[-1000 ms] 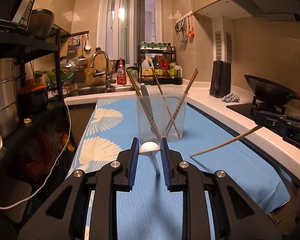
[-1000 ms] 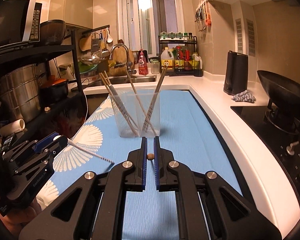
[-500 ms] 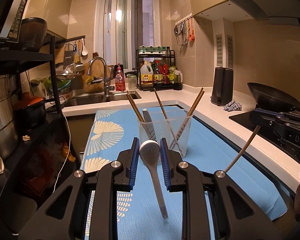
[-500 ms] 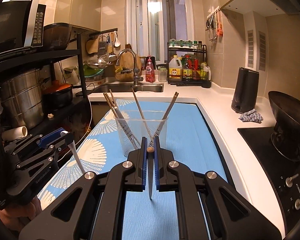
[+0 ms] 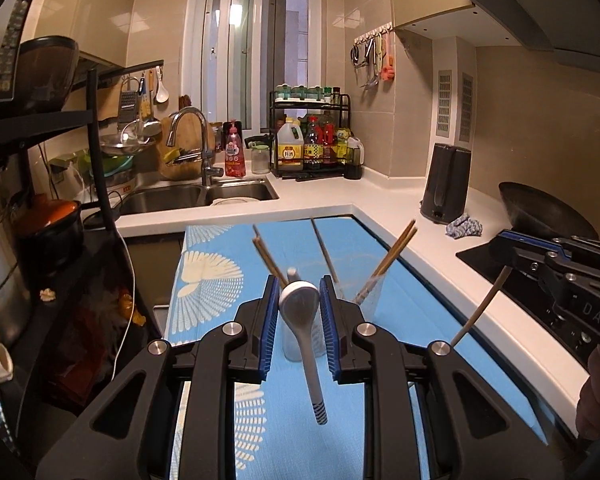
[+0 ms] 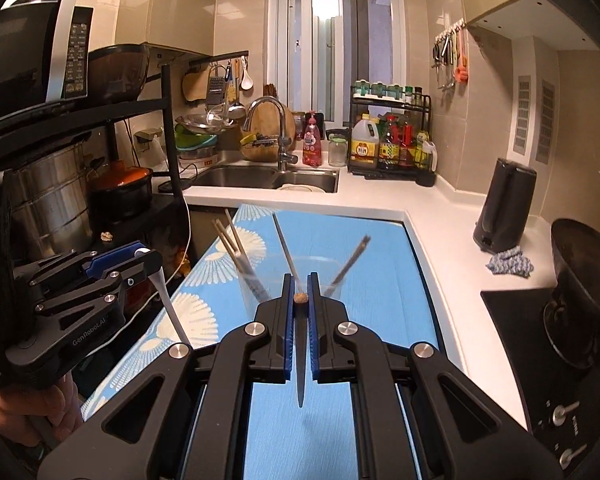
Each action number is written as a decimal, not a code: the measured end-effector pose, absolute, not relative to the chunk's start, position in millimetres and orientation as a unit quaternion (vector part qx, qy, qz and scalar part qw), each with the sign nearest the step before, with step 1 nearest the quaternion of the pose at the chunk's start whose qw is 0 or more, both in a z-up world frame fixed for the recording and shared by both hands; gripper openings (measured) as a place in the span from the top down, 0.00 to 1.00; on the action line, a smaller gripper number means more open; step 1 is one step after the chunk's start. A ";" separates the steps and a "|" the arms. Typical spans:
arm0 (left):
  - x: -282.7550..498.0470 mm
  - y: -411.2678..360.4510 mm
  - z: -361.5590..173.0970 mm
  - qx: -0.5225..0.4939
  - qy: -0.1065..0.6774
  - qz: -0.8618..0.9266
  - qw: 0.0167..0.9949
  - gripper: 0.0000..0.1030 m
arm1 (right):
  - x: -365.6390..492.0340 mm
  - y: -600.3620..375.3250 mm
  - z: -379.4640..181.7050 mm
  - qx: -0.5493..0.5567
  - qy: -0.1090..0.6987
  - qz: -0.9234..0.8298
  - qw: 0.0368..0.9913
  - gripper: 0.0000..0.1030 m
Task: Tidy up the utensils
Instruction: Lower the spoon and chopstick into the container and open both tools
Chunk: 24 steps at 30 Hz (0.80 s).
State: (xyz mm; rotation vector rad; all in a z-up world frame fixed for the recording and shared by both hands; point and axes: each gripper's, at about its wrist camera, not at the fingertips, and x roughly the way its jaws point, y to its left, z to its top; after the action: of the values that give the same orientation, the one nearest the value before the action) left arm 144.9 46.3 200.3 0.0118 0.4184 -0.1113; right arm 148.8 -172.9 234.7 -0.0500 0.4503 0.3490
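Note:
My left gripper is shut on a white ceramic spoon; the bowl sits between the jaws and the handle hangs down above the blue mat. My right gripper is shut on a wooden chopstick that points down over the mat. A clear plastic cup holding several chopsticks stands just beyond both grippers; it also shows in the left wrist view. The left gripper shows at the left of the right wrist view, and the right gripper with its chopstick at the right of the left wrist view.
A sink with a faucet lies at the back. A black rack with pots stands on the left. A kettle, a cloth and a wok on the stove are on the right. Bottles fill the back corner.
Both grippers have risen and tilted, so the spoon handle and the chopstick now hang steeply down instead of lying nearly level. The cup sits lower in both views.

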 end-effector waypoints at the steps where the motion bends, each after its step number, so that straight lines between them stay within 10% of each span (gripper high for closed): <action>1: 148.4 45.7 206.7 0.007 0.207 -0.058 0.977 0.80 | 153.9 -172.1 242.0 -0.024 0.220 0.174 0.959 0.94; 13: 233.7 39.3 282.6 -0.007 0.180 -0.076 0.981 0.80 | 224.4 -158.0 331.0 -0.017 0.158 0.190 0.969 0.94; 24: 304.9 22.4 206.1 0.009 0.244 -0.079 0.966 0.80 | 297.7 -146.9 254.0 -0.014 0.225 0.184 0.957 0.94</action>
State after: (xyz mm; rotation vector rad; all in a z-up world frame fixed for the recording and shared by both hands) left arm 304.9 22.4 206.1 0.0185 0.4940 -0.1589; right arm 297.7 -146.9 254.0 -0.0282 0.4563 0.3738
